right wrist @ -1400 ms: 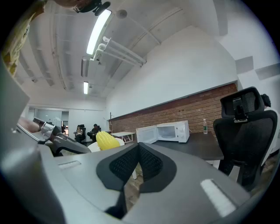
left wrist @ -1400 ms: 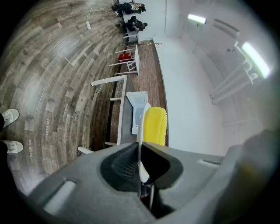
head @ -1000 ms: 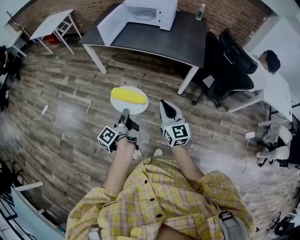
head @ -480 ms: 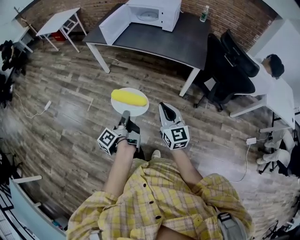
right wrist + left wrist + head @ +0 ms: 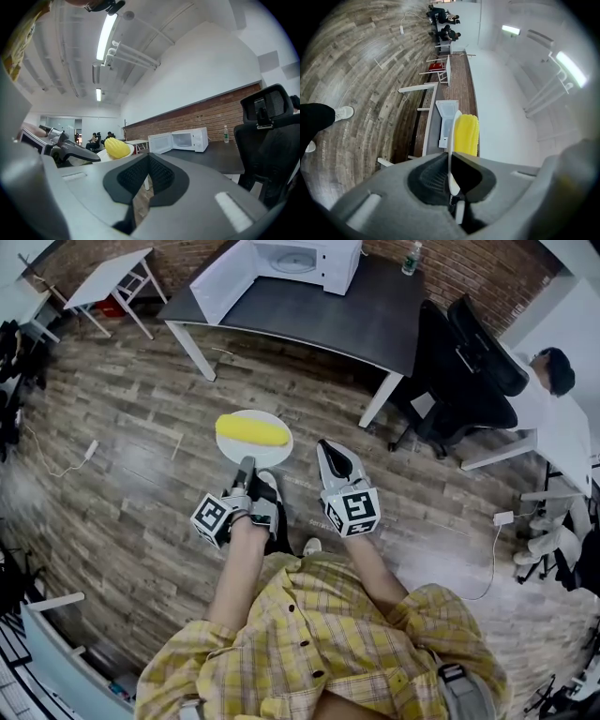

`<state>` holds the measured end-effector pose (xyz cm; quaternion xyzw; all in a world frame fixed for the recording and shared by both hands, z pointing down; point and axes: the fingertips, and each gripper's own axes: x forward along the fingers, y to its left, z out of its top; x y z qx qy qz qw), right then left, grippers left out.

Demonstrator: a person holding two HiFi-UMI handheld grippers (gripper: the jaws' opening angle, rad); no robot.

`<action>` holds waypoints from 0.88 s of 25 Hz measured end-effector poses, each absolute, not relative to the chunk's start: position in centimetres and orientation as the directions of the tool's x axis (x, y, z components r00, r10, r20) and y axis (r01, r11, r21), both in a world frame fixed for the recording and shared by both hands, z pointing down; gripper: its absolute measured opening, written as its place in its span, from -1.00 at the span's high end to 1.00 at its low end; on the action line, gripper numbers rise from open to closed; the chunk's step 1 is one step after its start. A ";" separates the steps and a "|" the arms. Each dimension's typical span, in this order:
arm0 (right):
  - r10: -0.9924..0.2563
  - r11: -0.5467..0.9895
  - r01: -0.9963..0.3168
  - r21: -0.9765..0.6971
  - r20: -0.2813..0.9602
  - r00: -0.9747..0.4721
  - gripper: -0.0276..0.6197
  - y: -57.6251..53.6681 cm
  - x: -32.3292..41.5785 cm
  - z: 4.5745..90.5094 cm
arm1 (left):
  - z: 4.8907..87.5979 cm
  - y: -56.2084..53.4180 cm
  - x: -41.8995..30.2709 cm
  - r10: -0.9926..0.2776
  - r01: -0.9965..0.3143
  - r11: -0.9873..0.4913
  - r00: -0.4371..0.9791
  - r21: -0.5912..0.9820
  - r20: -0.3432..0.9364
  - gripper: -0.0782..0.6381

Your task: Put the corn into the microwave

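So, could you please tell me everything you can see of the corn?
The corn is a bare, bright yellow cob with rows of kernels, lying on its side across a white plate. Only the plate touches it; the left gripper pinches the plate's rim, holding it above the floor.

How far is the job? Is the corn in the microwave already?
Done: the microwave stands open. In hand: the left gripper clamps the rim of the plate, corn lying on it. Left: carry it to the table, put the corn inside. The right gripper is shut, empty.
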<state>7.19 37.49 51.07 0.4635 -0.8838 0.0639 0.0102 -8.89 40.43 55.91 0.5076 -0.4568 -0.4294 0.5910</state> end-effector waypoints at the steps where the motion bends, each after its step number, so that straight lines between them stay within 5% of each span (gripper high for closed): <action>1: -0.818 0.563 -0.820 -0.101 0.075 -0.571 0.91 36.8 7.0 51.1 | 55.7 39.5 -8.9 -0.972 0.058 0.106 0.215 0.993 0.092 0.73; 22: -0.846 0.517 -0.850 -0.104 0.092 -0.526 0.91 15.1 1.7 50.0 | 55.1 17.4 -13.0 -0.946 0.041 0.106 0.311 0.993 0.088 0.73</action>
